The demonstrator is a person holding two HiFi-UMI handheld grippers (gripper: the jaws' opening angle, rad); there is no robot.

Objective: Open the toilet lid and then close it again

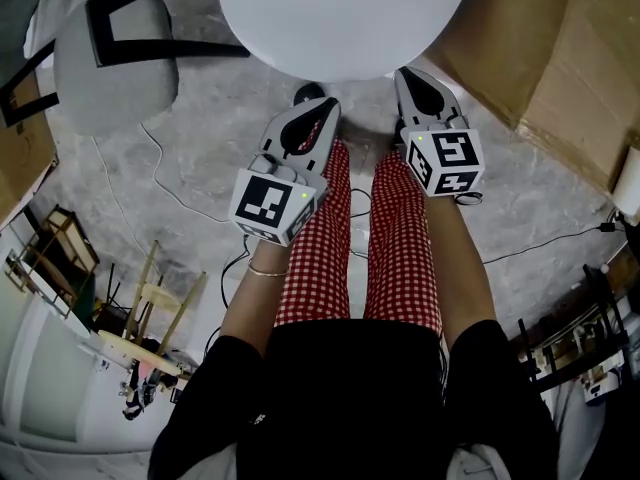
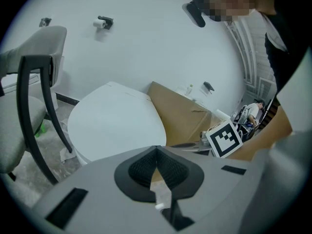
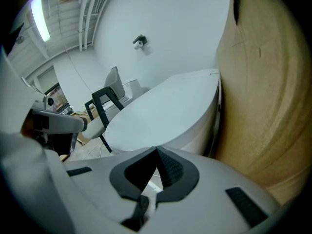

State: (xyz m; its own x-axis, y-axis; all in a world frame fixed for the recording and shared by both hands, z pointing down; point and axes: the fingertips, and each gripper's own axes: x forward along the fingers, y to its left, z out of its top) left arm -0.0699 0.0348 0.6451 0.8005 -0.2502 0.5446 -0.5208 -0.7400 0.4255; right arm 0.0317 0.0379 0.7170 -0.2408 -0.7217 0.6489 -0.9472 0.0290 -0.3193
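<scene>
The white toilet lid (image 1: 345, 13) lies flat and closed at the top of the head view; it also fills the middle of the left gripper view as the lid (image 2: 114, 123) and of the right gripper view as the lid (image 3: 165, 113). My left gripper (image 1: 328, 108) hovers just short of the lid's front edge, jaws shut with nothing between them. My right gripper (image 1: 408, 76) is at the lid's front right rim, also shut and empty. Neither visibly touches the lid.
A grey chair with a black frame (image 1: 110, 38) stands left of the toilet. A large cardboard sheet (image 1: 545, 58) leans on the right. Cables (image 1: 180, 183) trail over the grey floor. Wooden clutter (image 1: 150, 318) sits at lower left, a rack (image 1: 575, 353) at lower right.
</scene>
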